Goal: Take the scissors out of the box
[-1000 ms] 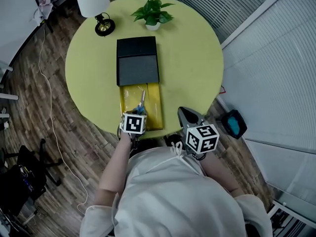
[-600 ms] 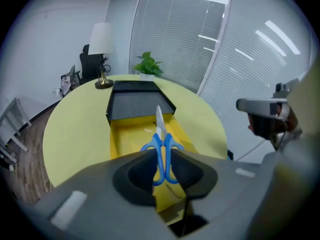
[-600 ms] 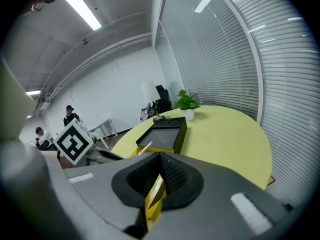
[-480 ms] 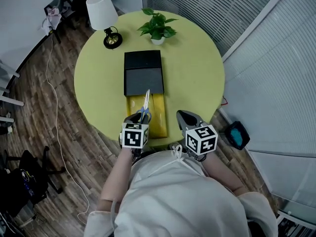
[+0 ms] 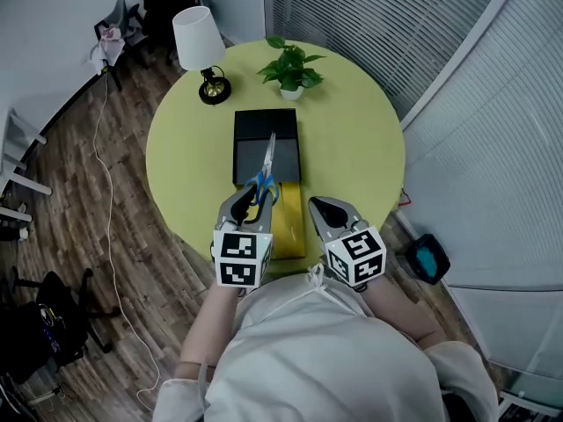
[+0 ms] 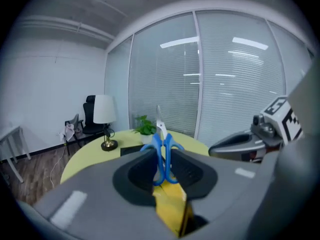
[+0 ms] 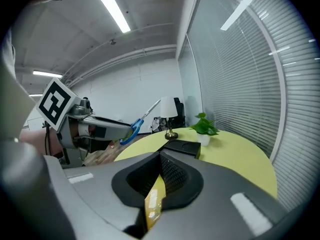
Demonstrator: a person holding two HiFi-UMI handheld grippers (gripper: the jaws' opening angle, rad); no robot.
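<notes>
Blue-handled scissors [image 5: 265, 172] hang in the air above the box, blades pointing away from me. My left gripper [image 5: 253, 197] is shut on their handles; in the left gripper view the scissors [image 6: 162, 151] stand upright between the jaws of that gripper [image 6: 163, 173]. Below lies the box: a black sleeve [image 5: 266, 139] and a yellow inner tray [image 5: 288, 229] pulled out toward me. My right gripper [image 5: 329, 211] hovers just right of the tray with its jaws together and nothing in them. From the right gripper view the scissors [image 7: 136, 123] show at the left, over the table edge.
The round yellow-green table [image 5: 352, 148] carries a white-shaded lamp [image 5: 201, 49] at the back left and a small potted plant [image 5: 291, 70] at the back. Glass walls with blinds [image 5: 457, 104] run along the right. A cable [image 5: 106, 174] trails on the wood floor at left.
My left gripper has lifted the scissors up out of the yellow tray and carried them forward over the black sleeve. The right gripper has stayed beside the tray.
</notes>
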